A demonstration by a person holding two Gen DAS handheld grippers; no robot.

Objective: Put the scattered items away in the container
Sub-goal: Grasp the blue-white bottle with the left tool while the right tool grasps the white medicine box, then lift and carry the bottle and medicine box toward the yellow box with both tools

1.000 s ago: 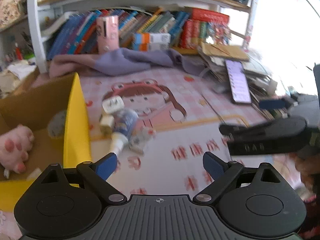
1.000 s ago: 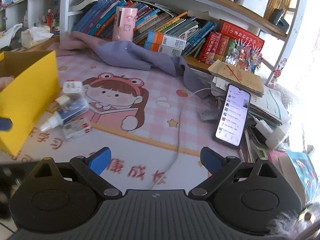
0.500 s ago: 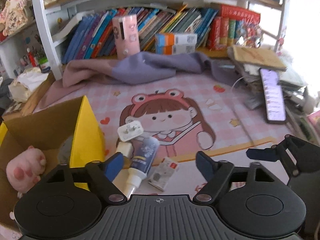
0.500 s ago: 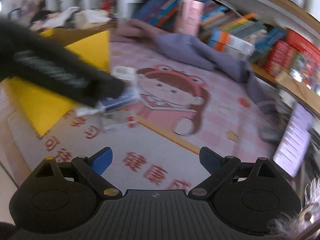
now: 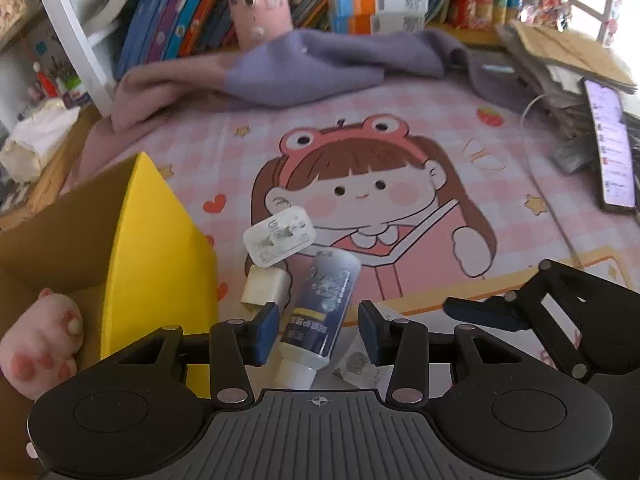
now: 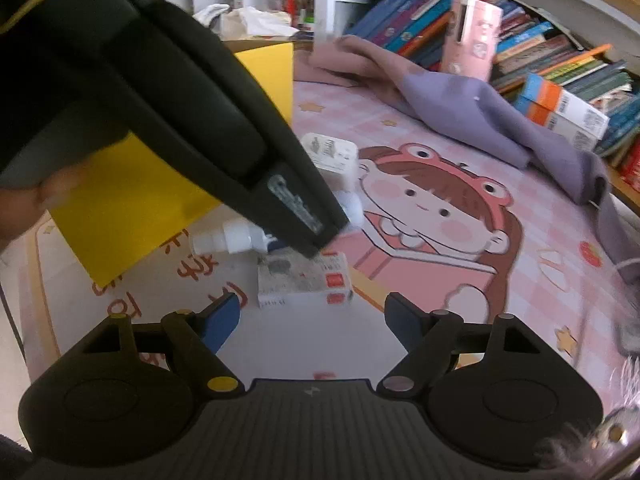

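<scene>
A blue-and-white tube [image 5: 320, 312] lies on the cartoon mat between the blue pads of my open left gripper [image 5: 318, 326], cap toward me; the pads stand on either side without touching it. A white charger plug [image 5: 278, 236] and a small cream box [image 5: 264, 290] lie just beyond. A small white carton with red marks [image 6: 304, 280] lies ahead of my open, empty right gripper [image 6: 312, 316]. The yellow cardboard box [image 5: 152, 248] stands left and holds a pink plush paw [image 5: 40, 344]. The left gripper body [image 6: 192, 120] crosses the right wrist view.
A purple cloth [image 5: 320, 64] is heaped at the back of the mat under a bookshelf with a pink holder [image 5: 258, 4]. A lit phone [image 5: 610, 144] rests on stacked papers at the right, with a white cable [image 5: 548, 200] running across the mat.
My left gripper has moved forward and down so its pads now straddle the tube. My right gripper has swung left and closer toward the small carton.
</scene>
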